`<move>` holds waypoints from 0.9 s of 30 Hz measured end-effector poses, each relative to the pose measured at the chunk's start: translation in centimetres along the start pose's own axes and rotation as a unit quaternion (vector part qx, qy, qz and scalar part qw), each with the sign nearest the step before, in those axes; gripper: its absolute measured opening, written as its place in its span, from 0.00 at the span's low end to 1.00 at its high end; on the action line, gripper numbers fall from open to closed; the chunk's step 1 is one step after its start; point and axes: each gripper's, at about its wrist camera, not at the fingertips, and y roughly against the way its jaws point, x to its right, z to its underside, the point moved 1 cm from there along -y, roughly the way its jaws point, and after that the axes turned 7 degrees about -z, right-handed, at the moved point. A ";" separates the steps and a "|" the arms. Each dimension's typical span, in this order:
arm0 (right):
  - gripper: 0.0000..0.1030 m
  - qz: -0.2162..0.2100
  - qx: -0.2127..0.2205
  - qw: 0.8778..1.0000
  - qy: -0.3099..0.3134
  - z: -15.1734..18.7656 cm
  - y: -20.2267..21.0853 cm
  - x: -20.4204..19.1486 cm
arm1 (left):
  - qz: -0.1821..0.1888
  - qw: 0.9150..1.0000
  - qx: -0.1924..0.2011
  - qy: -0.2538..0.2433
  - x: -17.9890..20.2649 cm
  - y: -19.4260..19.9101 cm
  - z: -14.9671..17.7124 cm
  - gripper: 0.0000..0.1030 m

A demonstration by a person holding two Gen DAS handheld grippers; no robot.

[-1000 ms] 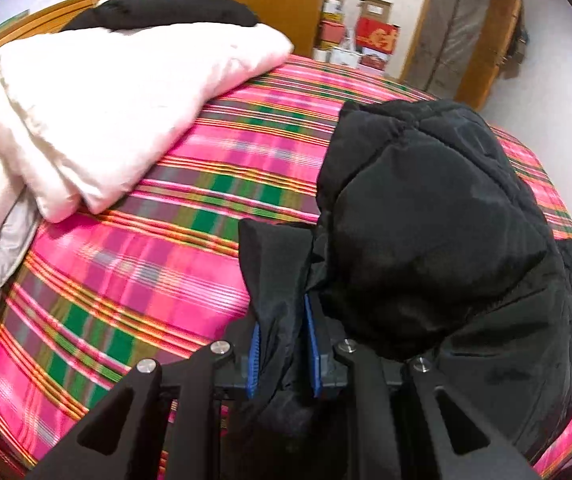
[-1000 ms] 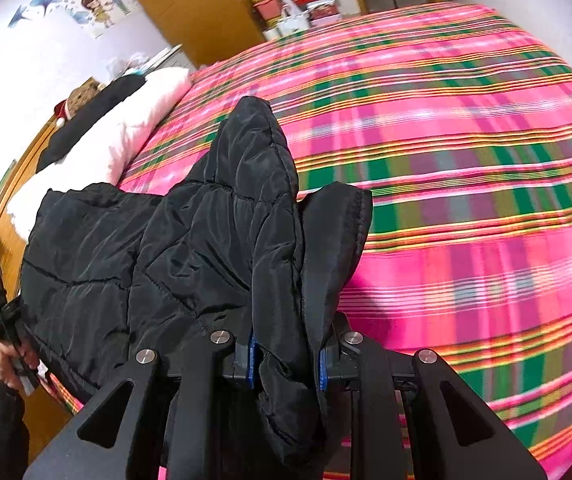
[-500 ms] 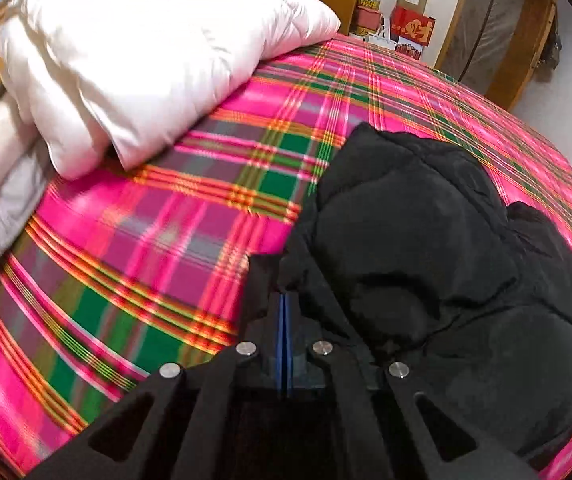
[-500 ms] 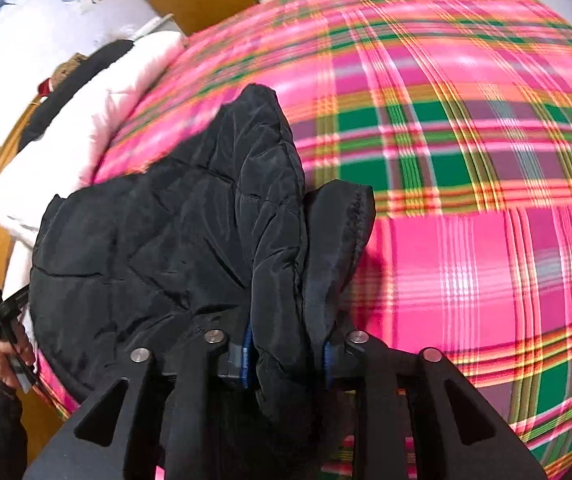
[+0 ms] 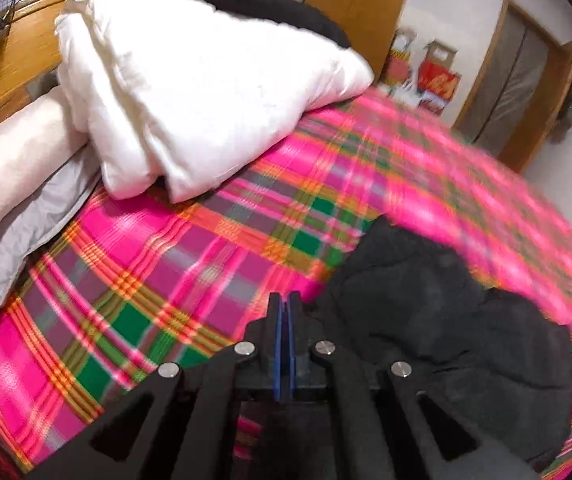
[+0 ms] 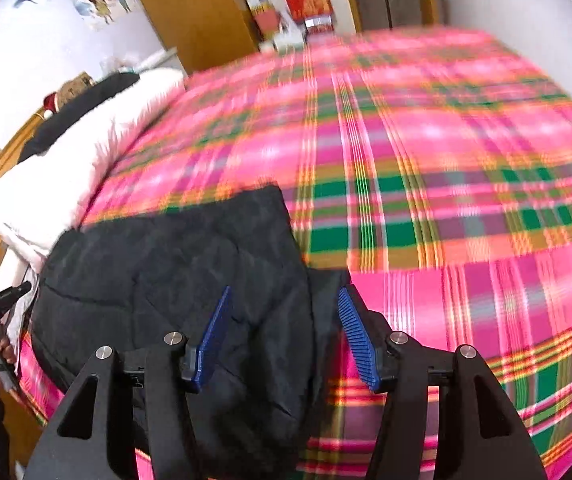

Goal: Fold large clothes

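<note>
A black quilted puffer jacket [image 6: 174, 264] lies bunched on the pink-and-green plaid bedspread [image 6: 425, 160]; the right gripper [image 6: 284, 332] spreads wide over it; the left gripper [image 5: 284, 312] is pressed together, empty.

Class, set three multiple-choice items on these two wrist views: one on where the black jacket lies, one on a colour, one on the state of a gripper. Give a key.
1. Where does the black jacket lie?
A. on the plaid bedspread
B. on the floor
C. on a chair

2. What colour is the folded duvet?
A. blue
B. white
C. yellow

3. How do the right gripper jaws stand?
A. shut on the jacket
B. shut on nothing
C. open

Key: A, bedspread shows around it; B, it is plainly white; C, blue pads stand apart, jacket between.
</note>
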 end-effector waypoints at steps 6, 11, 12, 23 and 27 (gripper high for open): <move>0.54 0.006 -0.044 0.999 0.032 0.2 -6.3 -2.1 | 0.023 0.995 -0.032 -0.088 6.8 -3.7 1.5 0.12; 0.54 0.017 -0.070 0.997 0.022 1.3 -9.8 -0.2 | 0.013 0.996 -0.027 -0.087 7.7 -7.1 2.5 0.13; 0.54 0.016 -0.069 0.997 0.023 1.4 -10.0 -0.1 | 0.012 0.996 -0.025 -0.088 7.9 -7.3 2.6 0.13; 0.54 0.005 -0.020 0.999 0.046 1.6 -1.5 -2.4 | 0.001 0.997 -0.003 -0.073 8.4 1.3 3.0 0.18; 0.54 -0.004 0.001 0.997 0.077 3.7 4.1 -4.3 | 0.005 0.998 0.013 -0.064 9.0 7.5 5.2 0.48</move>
